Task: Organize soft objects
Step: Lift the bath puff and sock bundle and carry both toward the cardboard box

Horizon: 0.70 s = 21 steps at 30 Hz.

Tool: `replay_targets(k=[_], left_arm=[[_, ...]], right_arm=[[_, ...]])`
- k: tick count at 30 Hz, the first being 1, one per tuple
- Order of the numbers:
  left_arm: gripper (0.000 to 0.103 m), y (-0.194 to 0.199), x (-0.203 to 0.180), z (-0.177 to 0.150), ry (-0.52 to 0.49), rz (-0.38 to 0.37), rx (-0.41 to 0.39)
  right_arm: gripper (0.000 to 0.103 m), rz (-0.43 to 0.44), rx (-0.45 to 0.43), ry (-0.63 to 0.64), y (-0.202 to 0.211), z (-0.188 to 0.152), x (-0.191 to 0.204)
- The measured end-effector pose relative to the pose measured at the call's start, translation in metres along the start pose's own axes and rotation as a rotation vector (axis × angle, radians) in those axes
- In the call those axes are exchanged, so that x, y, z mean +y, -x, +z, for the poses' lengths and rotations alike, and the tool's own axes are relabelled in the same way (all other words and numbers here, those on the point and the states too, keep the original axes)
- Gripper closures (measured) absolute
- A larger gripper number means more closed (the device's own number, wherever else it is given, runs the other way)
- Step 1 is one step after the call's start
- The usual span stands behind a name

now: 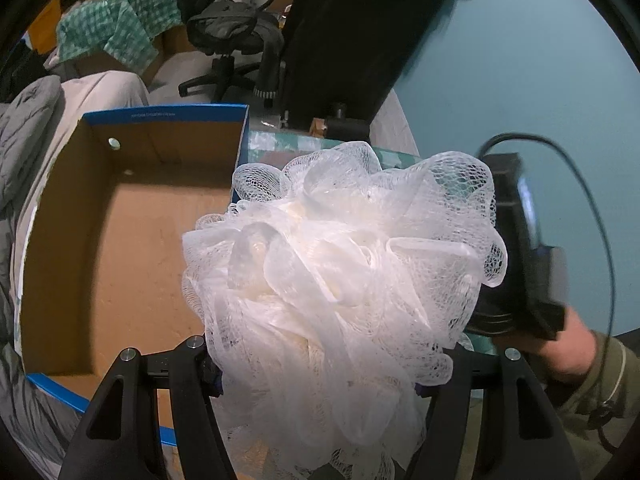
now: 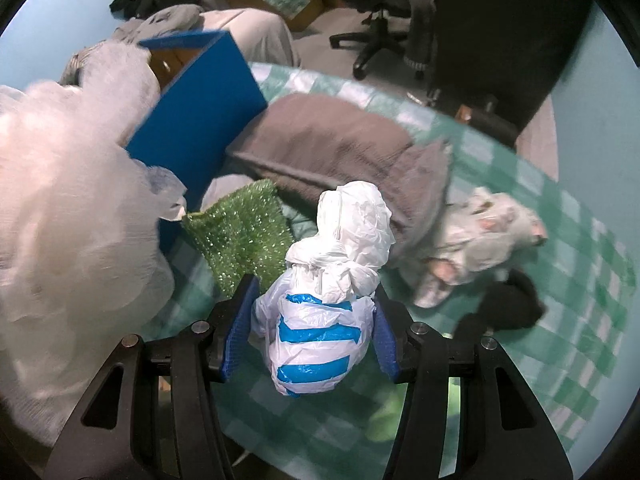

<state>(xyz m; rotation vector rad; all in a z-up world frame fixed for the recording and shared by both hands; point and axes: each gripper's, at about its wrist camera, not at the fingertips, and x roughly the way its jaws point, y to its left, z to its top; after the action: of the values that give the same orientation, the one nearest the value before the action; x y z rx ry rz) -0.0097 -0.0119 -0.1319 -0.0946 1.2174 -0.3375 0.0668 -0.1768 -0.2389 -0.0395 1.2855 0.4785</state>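
Note:
My left gripper (image 1: 318, 380) is shut on a white mesh bath pouf (image 1: 340, 272) and holds it in the air beside the open blue cardboard box (image 1: 120, 240), whose brown inside shows to the left. The pouf hides the fingertips. It also shows blurred in the right wrist view (image 2: 68, 220). My right gripper (image 2: 308, 332) is shut on a knotted white plastic bag with blue stripes (image 2: 328, 312), above the green checked tablecloth (image 2: 560, 320). On the cloth lie a green sparkly sponge (image 2: 244, 236), a grey folded towel (image 2: 332, 148), a grey plush toy (image 2: 480, 236) and a black cloth (image 2: 508, 308).
The blue box (image 2: 192, 120) stands at the table's left. The other hand-held gripper (image 1: 520, 248) with its cable is to the right in the left wrist view. Behind the table are an office chair (image 1: 232, 36), a dark cabinet (image 2: 500, 32) and piled bedding (image 1: 24, 152).

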Motion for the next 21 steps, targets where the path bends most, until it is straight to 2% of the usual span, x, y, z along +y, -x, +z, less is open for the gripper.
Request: replay_targets(k=[8,21], left_arm=[[0.037,0.004,0.004,-0.001,-0.003,0.001,-0.007],[0.038,0.034,0.021,-0.002,0.051,-0.022,-0.060]], right_arm=[[0.051,0.000,0.049,-0.006,-0.038,-0.006,0.004],[0.052,-0.052,0.104,0.019,-0.060,-0.009,0.014]])
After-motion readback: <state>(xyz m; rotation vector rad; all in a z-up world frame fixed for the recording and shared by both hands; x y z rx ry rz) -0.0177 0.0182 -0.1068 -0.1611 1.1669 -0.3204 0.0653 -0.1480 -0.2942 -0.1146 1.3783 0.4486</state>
